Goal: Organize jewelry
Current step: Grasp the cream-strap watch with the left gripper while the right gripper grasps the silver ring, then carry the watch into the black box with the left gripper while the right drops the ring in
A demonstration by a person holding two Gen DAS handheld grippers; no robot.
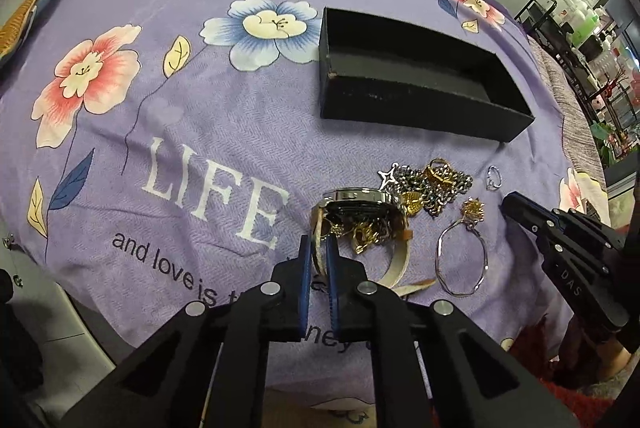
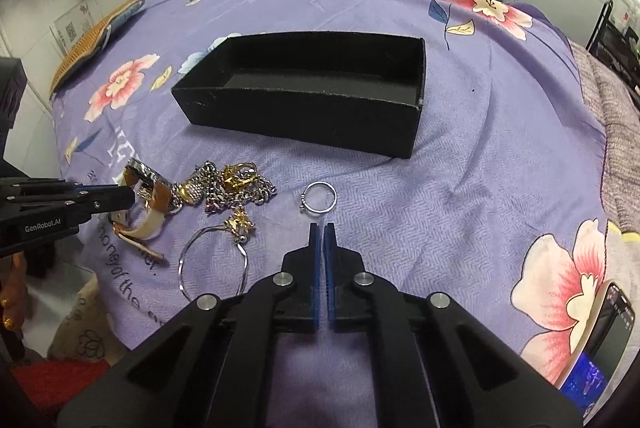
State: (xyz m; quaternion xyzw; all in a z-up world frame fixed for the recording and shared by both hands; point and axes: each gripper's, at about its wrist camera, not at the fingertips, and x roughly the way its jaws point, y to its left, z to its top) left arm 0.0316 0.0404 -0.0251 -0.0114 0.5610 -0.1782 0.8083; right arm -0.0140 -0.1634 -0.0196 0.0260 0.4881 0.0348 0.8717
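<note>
Jewelry's all dumped in one heap on the purple flowered bedspread [image 1: 168,132], just in front of the black box [image 1: 404,84], which makes sense since that open box looks like where everything is headed. It sits empty as far as I can see, so my guess is the sorting has barely started.

Left gripper [image 1: 318,248] is pinched onto the pale strap of the watch [image 1: 360,204], blue pads either side of the band. Grabbing the strap rather than the shiny case seems smart, the band is thin and flat so it fits between the pads. Catch is, a gold chain [image 1: 366,234] is bunched up inside the strap loop, so lifting the watch could drag that along.

Right gripper [image 2: 323,228] has its pads nearly together with nothing between them, hovering just short of the little silver ring [image 2: 319,198]. The ring lies apart from the pile, so it's the easy pick for that side, though it's flat on soft fabric and would probably need the fingers spread first.

Between the two sits the chunky silver chain [image 2: 240,190] tangled with gold bits, and nearer the edge a thin silver bangle [image 2: 212,260] with a gold charm, touching nothing much.

Over on the right side of the bed there's a phone [image 2: 600,340] lying screen-up, out of the way.
</note>
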